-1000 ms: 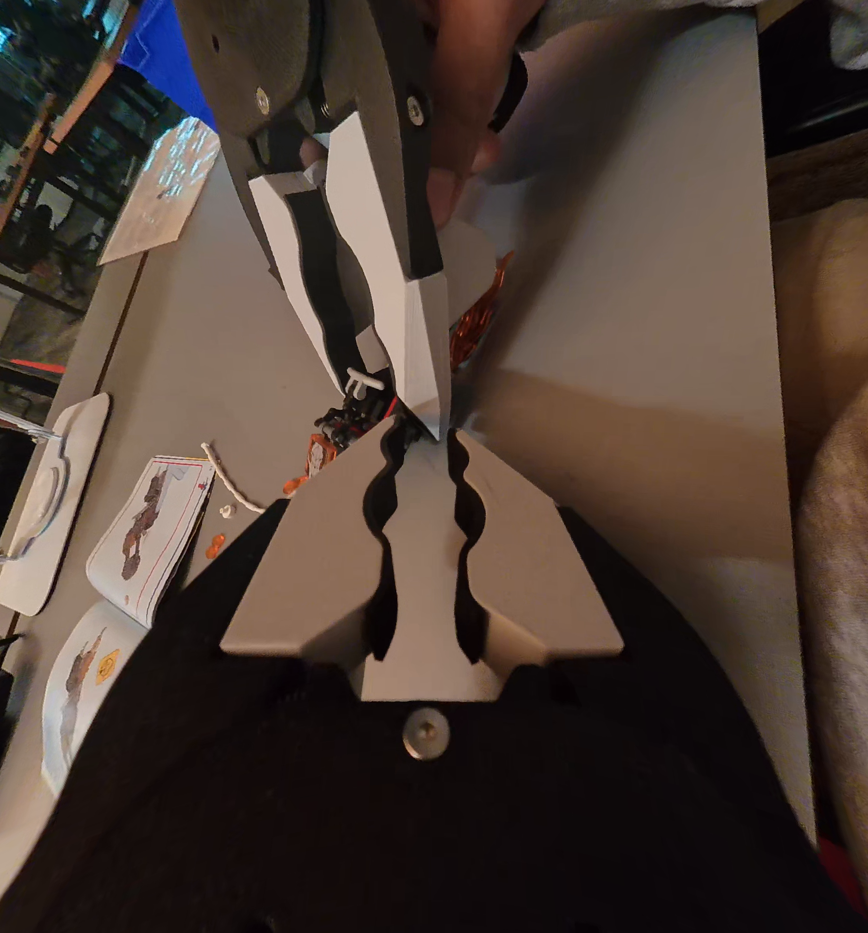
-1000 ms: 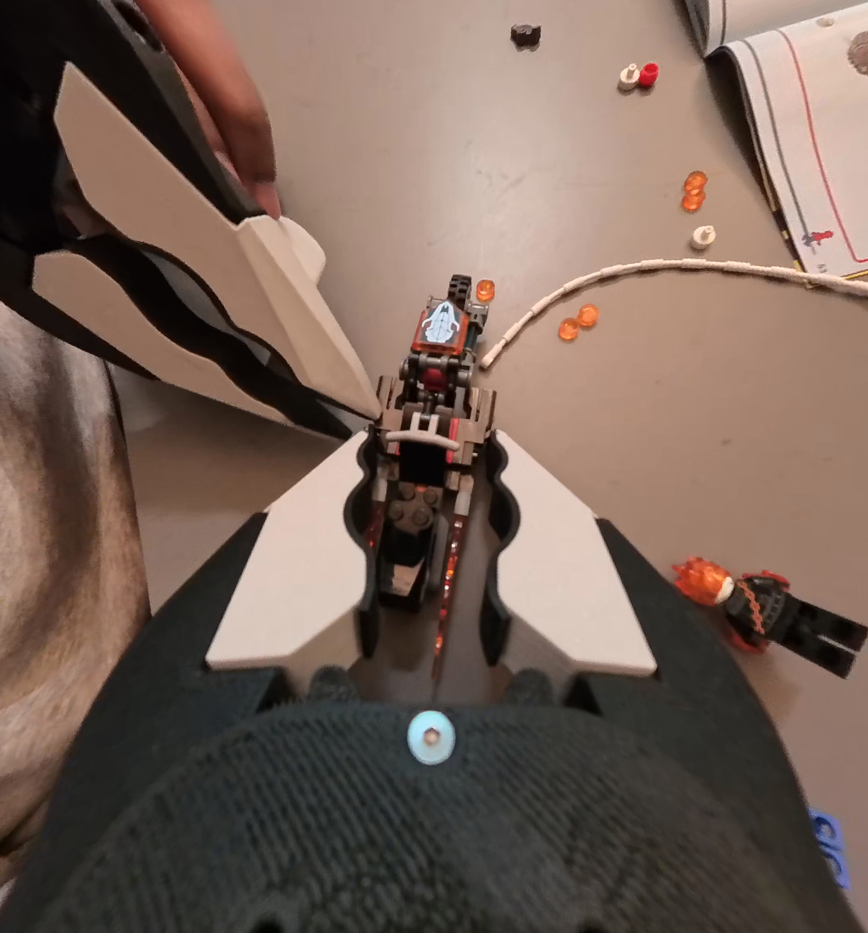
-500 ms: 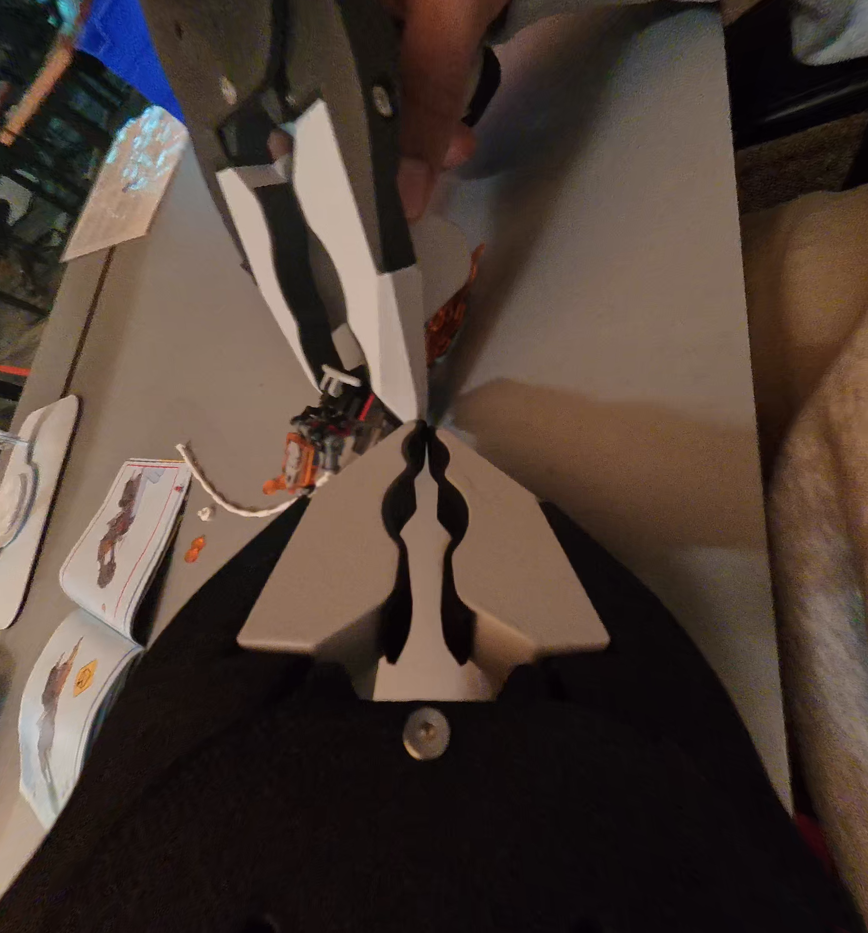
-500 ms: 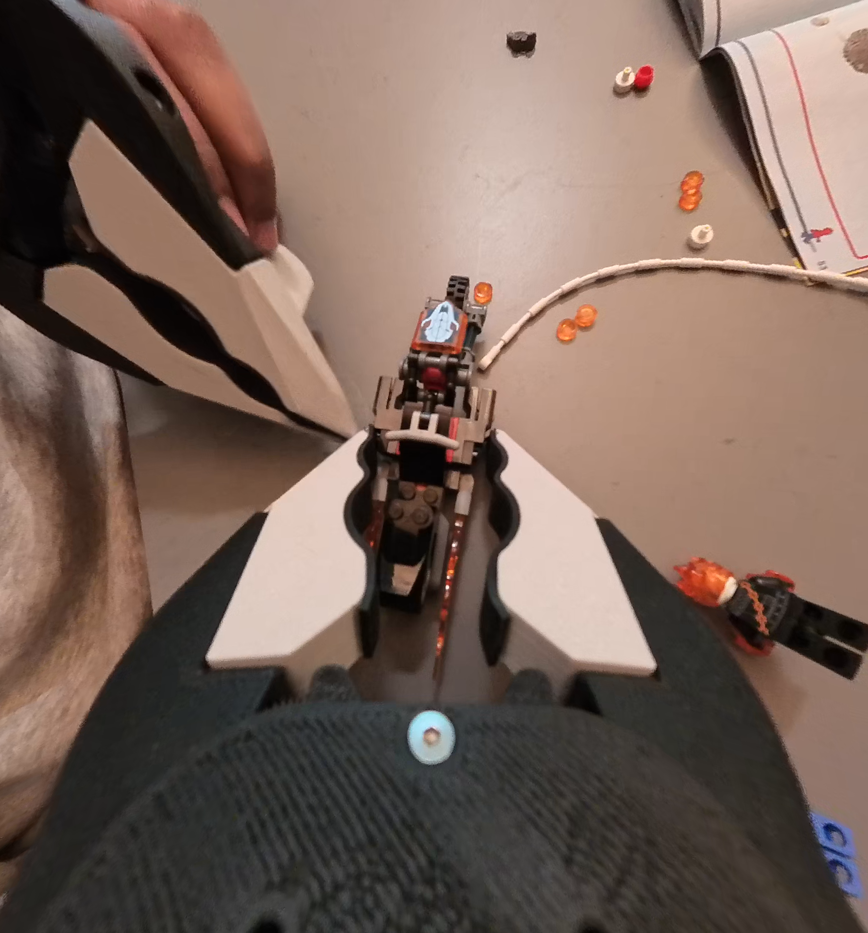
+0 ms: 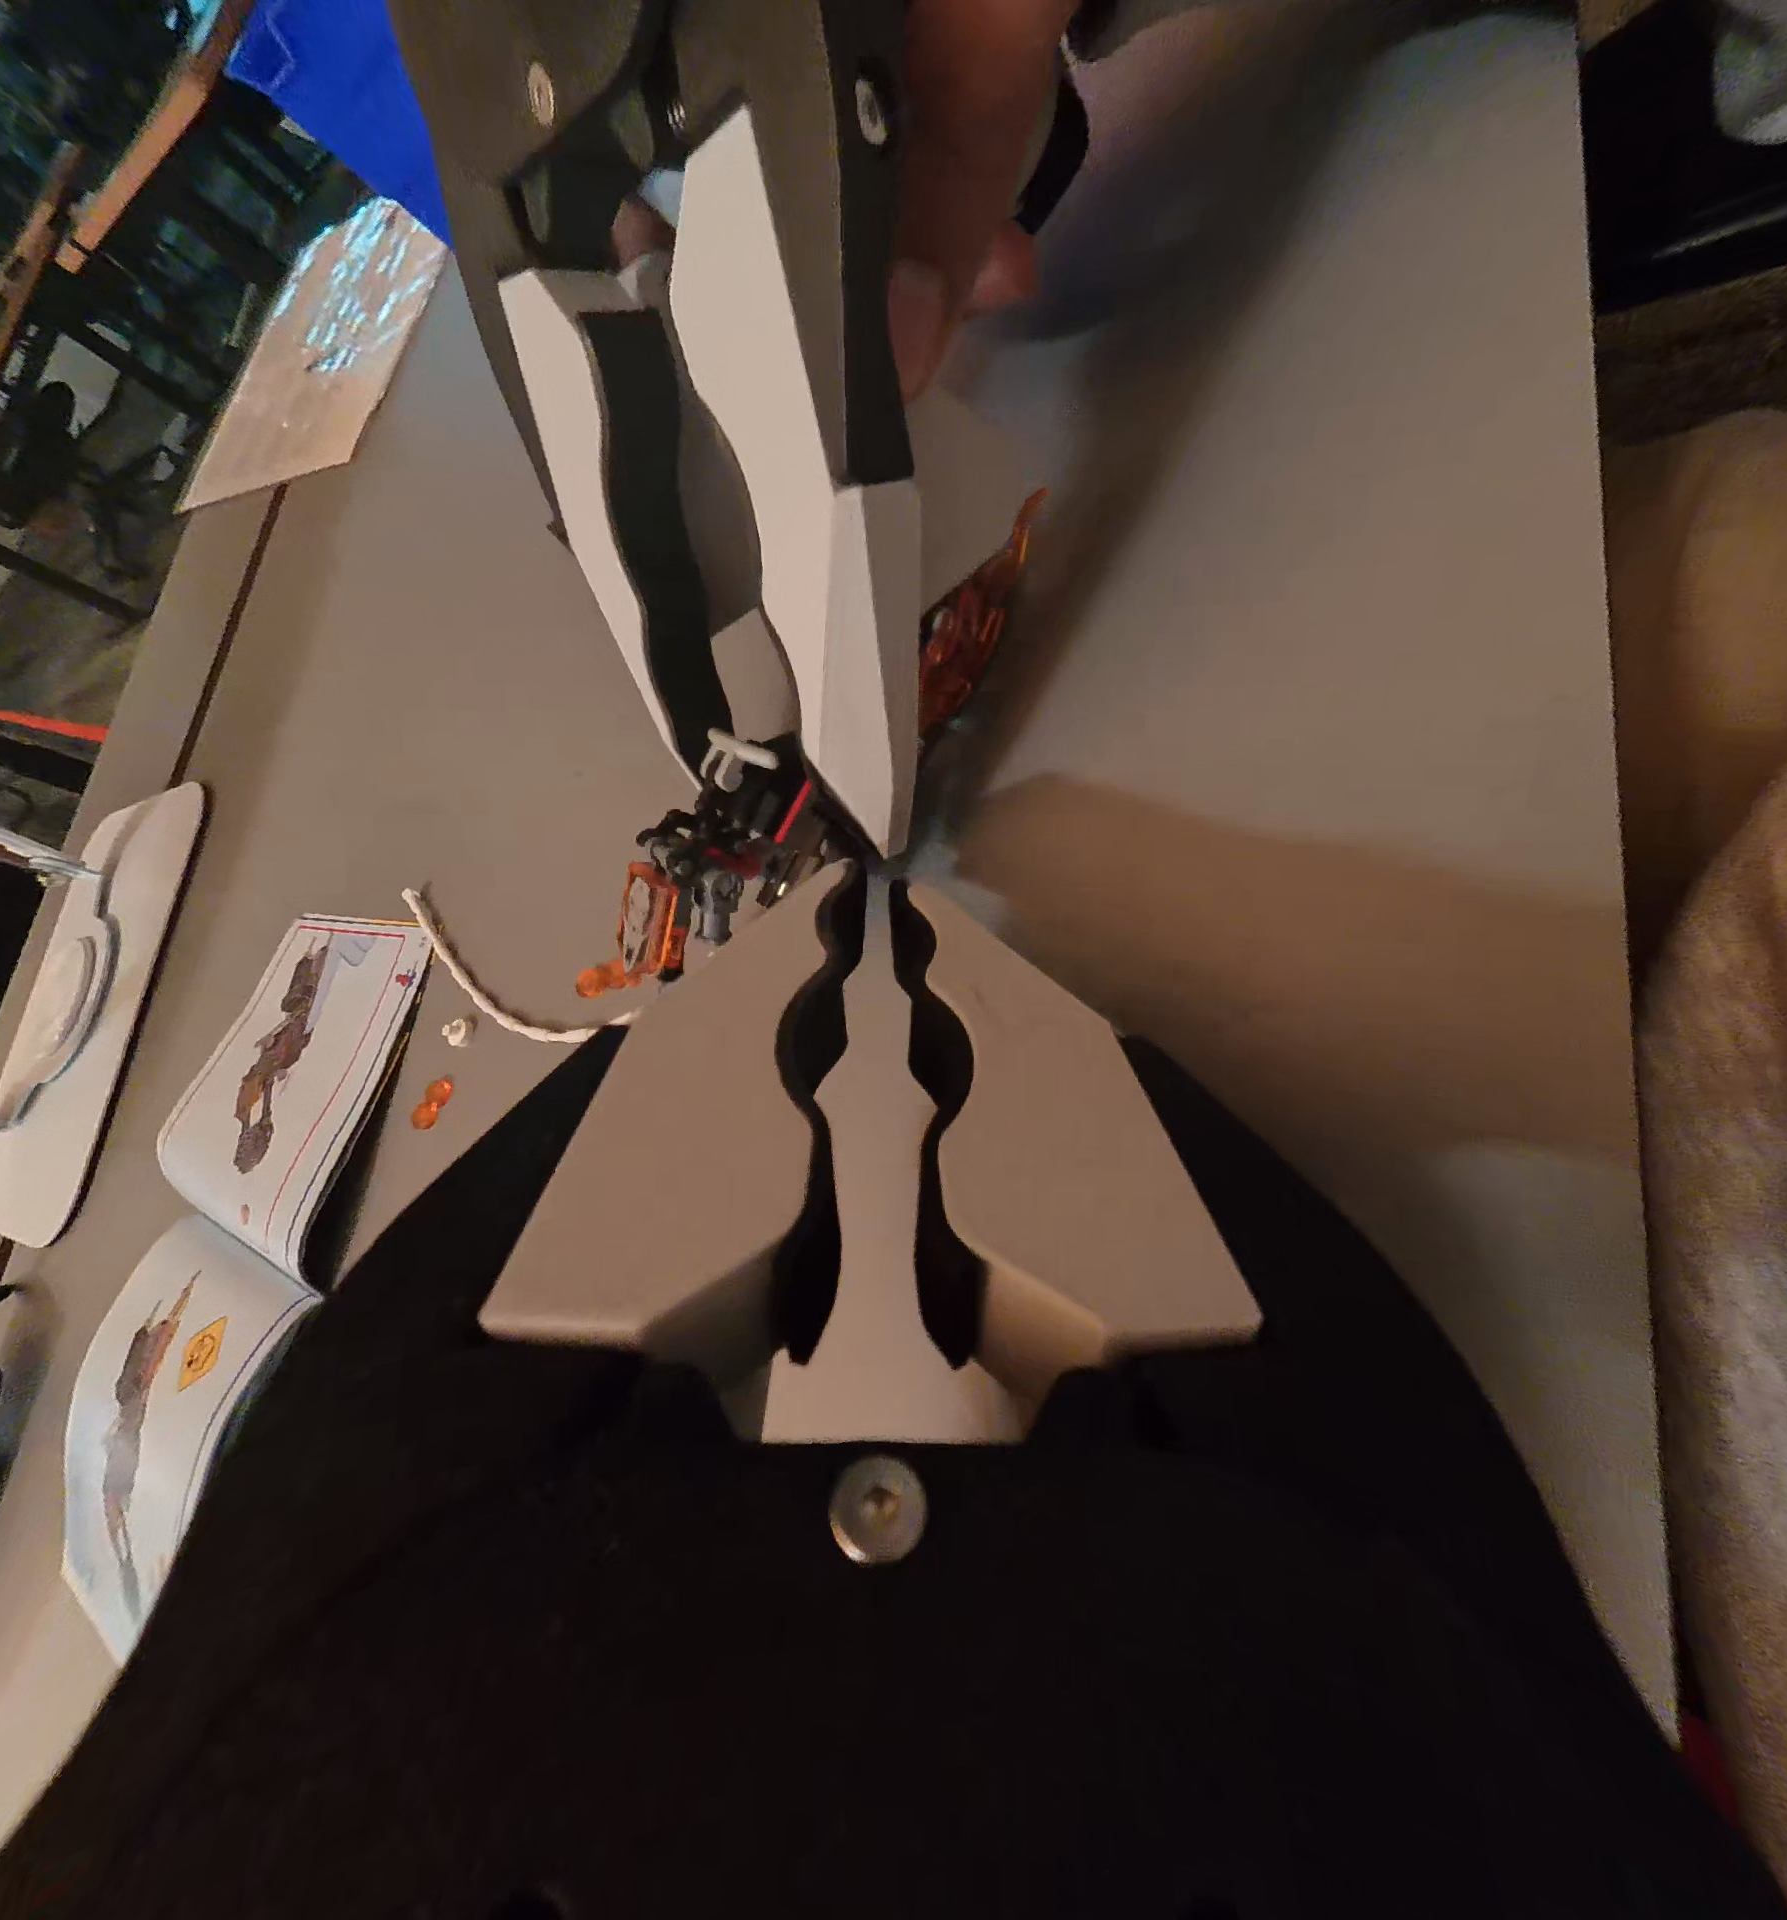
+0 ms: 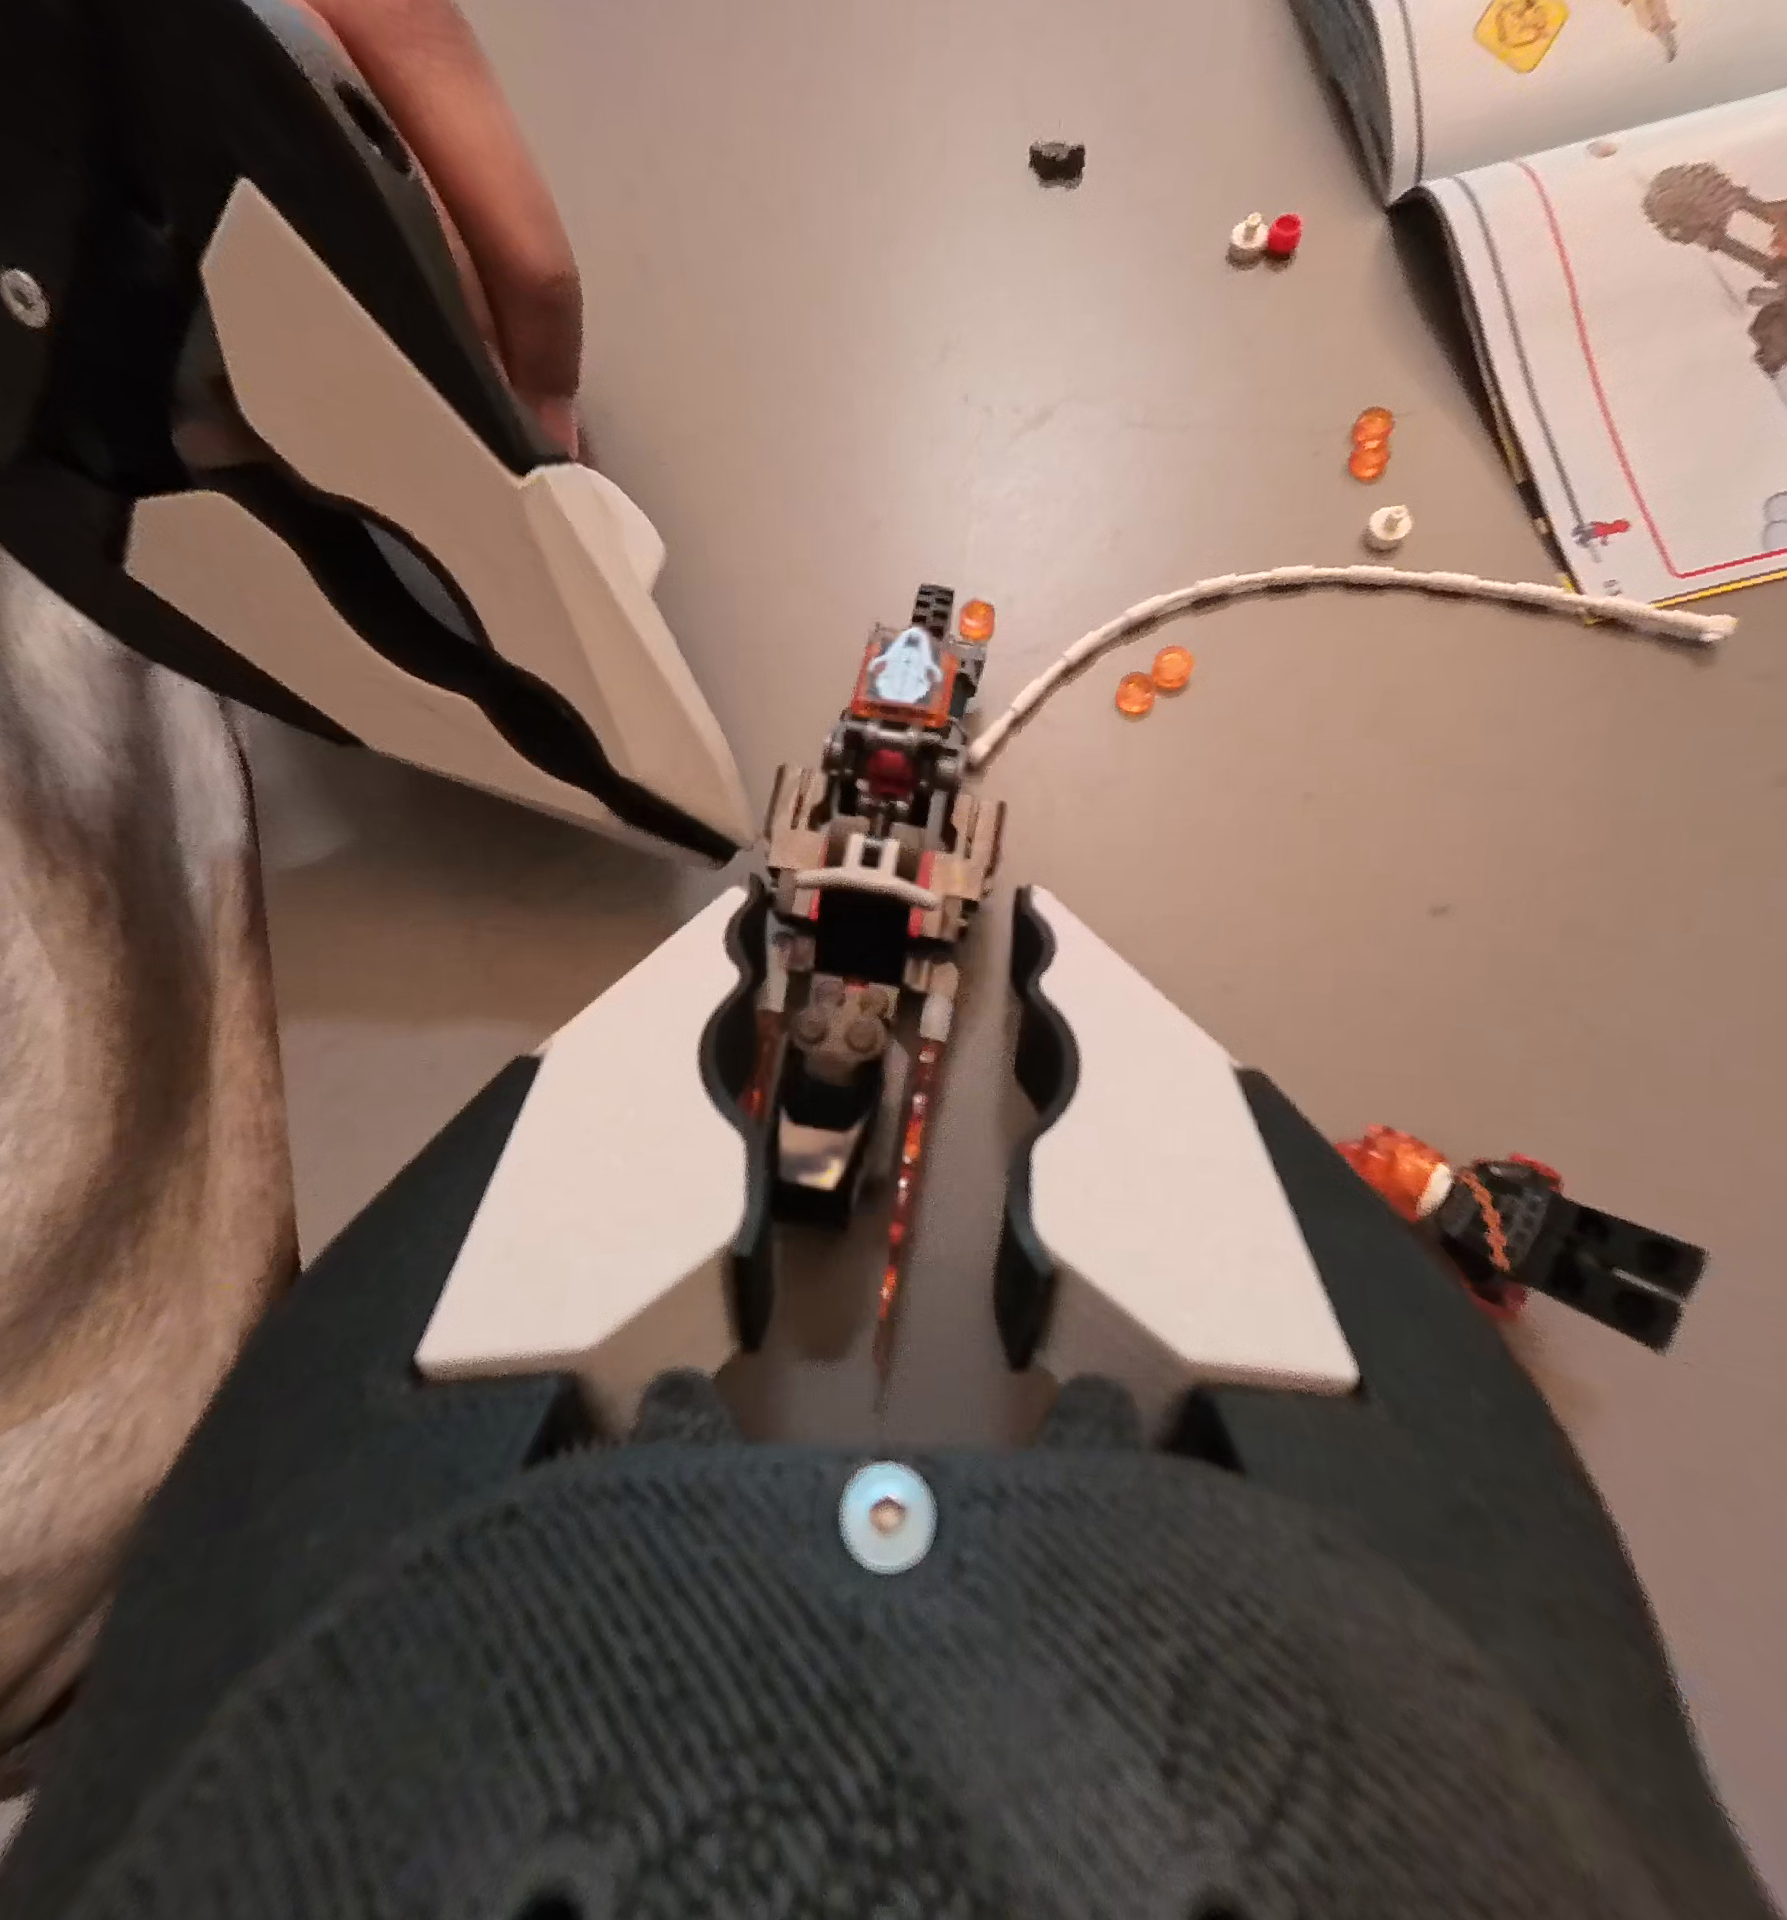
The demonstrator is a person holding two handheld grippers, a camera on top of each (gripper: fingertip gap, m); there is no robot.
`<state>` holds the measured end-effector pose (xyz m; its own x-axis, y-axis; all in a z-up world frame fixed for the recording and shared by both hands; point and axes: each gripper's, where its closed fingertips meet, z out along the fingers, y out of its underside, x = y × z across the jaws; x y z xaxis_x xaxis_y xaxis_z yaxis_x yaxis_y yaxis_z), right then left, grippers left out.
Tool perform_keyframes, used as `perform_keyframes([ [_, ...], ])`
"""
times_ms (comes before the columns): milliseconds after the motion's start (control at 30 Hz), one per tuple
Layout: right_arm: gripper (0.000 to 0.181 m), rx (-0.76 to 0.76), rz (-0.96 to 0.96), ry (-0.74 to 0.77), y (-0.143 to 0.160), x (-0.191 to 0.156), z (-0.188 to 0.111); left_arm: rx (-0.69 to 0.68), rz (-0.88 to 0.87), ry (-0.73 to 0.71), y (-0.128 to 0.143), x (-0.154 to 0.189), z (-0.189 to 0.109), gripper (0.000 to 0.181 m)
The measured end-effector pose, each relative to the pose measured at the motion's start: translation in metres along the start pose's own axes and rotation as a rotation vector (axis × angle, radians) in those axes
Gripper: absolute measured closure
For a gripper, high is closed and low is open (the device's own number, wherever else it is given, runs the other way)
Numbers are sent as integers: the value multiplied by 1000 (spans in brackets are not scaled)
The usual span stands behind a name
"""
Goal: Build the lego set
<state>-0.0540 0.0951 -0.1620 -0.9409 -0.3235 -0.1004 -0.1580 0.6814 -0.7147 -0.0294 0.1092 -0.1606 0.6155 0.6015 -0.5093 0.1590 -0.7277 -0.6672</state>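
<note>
A dark grey, red and orange lego vehicle [image 6: 889,790] lies lengthwise between the fingers of my right gripper [image 6: 884,899], which is shut on its wide middle section. Its orange flame parts trail back toward the camera. My left gripper [image 5: 873,878] is shut, and no piece shows between its tips. In the right wrist view the left gripper [image 6: 738,844] comes in from the upper left and its tips touch the vehicle's left side. In the left wrist view the right gripper [image 5: 806,795] reaches down from the top with the vehicle [image 5: 723,842] in it.
A flame-headed black minifigure [image 6: 1523,1226] lies to the right on the grey table [image 6: 1284,935]. A white chain piece [image 6: 1336,582], orange studs [image 6: 1154,681], small white and red studs [image 6: 1268,234] and an open instruction booklet [image 6: 1647,343] lie farther off. A person's beige clothing [image 6: 89,1039] is at the left. The flame-headed black minifigure [image 6: 1523,1226] sits 9 centimeters or so from the ends of my right fingers.
My left gripper's jaws have closed from a clear gap to shut, with the tips staying at the vehicle's left side. My right gripper still holds the vehicle.
</note>
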Motion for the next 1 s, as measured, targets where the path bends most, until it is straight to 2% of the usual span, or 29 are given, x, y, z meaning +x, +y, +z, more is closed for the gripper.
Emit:
perform_keyframes([
  [300,132,5,-6,-17,1,-2,4,12,-14,-30,-1,-6,-2,179],
  [633,133,20,-16,1,-2,1,2,57,-245,20,3,-24,-13,164],
  [833,132,16,-17,12,0,2,-7,-7,-211,37,10,-17,-7,164],
  [1000,134,4,-33,16,0,1,-3,-24,-226,41,12,-18,-5,164],
])
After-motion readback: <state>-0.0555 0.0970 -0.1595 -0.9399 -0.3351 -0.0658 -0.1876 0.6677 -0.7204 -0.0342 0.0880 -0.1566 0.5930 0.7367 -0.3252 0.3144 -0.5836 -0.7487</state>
